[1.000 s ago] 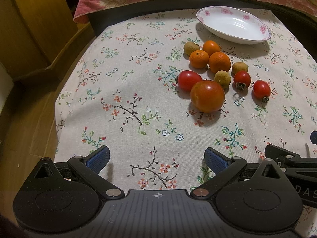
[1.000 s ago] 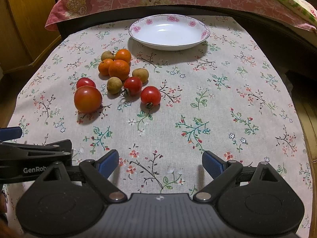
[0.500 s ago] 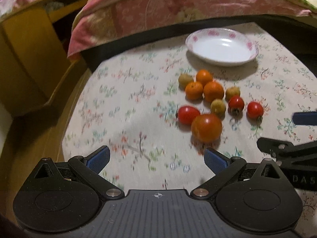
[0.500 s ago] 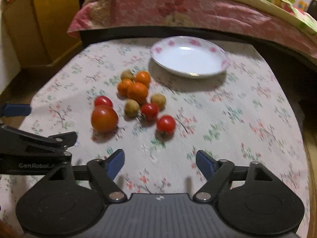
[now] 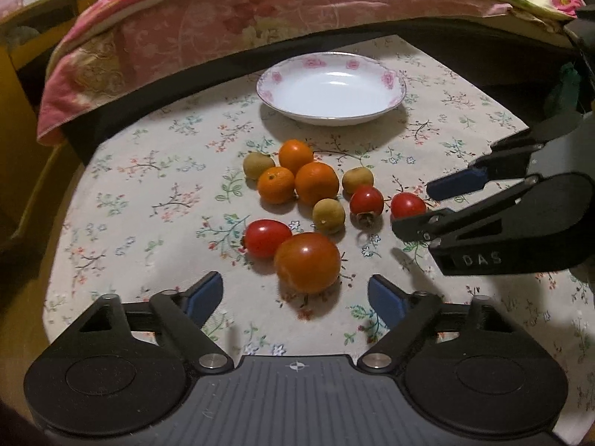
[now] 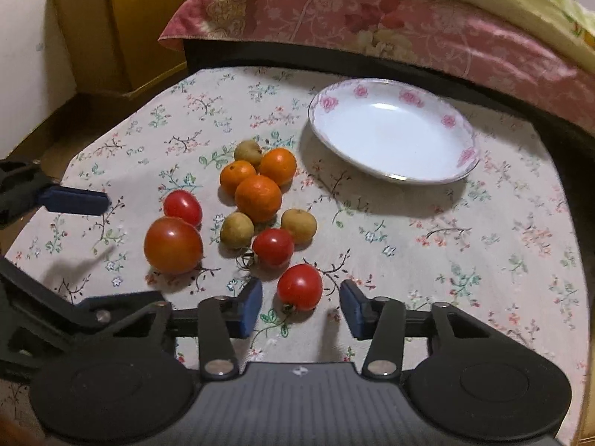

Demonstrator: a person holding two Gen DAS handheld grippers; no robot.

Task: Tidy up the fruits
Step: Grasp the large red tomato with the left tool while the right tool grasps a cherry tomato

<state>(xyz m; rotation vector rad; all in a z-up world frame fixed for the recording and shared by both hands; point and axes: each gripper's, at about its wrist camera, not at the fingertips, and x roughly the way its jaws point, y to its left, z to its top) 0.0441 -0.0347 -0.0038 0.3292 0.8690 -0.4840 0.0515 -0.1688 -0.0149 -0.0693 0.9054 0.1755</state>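
Fruit lies in a cluster on the flowered tablecloth: three oranges, three small brown-green fruits, three small red tomatoes and one large tomato. My left gripper has its jaws closing, with the large tomato just ahead of the blue pads and untouched. In the right wrist view my right gripper is closing with a small red tomato between its pads, and a gap shows on each side. An empty white plate with pink roses stands behind the fruit.
A bed with a pink flowered quilt runs along the far edge of the table. Yellow wooden furniture stands at the left. The right gripper reaches in from the right in the left wrist view, over the rightmost small tomato.
Both grippers have come forward to the fruit and their jaws have narrowed. The right one now straddles a small tomato and the left one sits just behind the large tomato.
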